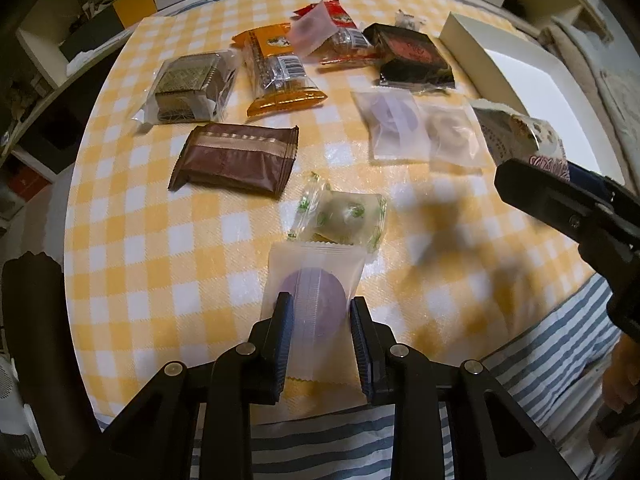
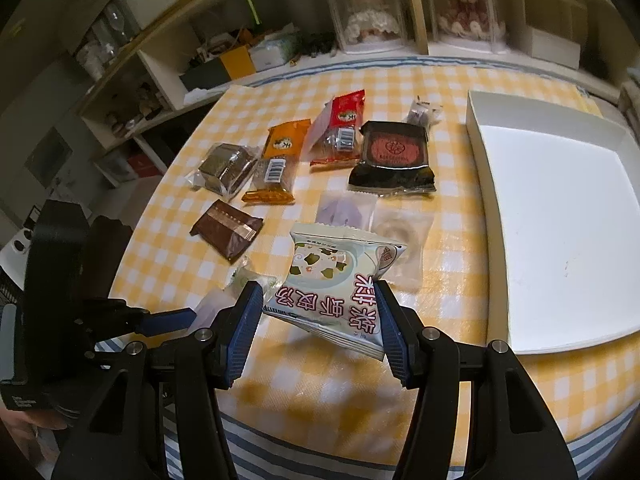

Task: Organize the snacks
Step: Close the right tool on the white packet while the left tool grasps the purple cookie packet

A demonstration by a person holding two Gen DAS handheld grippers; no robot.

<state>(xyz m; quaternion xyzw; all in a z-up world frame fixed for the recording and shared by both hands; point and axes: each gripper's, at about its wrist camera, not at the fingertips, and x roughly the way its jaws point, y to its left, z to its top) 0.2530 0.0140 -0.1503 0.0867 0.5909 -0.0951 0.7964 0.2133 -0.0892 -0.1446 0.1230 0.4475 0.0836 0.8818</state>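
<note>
My left gripper (image 1: 320, 312) is shut on a frosted packet with a purple round pastry (image 1: 314, 300), at the near edge of the yellow checked tablecloth (image 1: 160, 240). My right gripper (image 2: 318, 300) is shut on a white and green soup packet (image 2: 336, 284), held tilted above the cloth; it also shows in the left wrist view (image 1: 516, 132). An open white box (image 2: 560, 220) lies to the right, empty. Other snacks lie spread on the cloth: a brown packet (image 1: 236, 160), an orange packet (image 1: 276, 68), a black and red packet (image 1: 412, 56).
A green-printed clear candy wrapper (image 1: 344, 216) lies just beyond the left gripper. Two frosted packets (image 1: 416, 128) lie mid-table. A red packet (image 2: 340, 128) and a clear packet of dark squares (image 2: 228, 168) lie at the back. Shelves with boxes and dolls stand behind.
</note>
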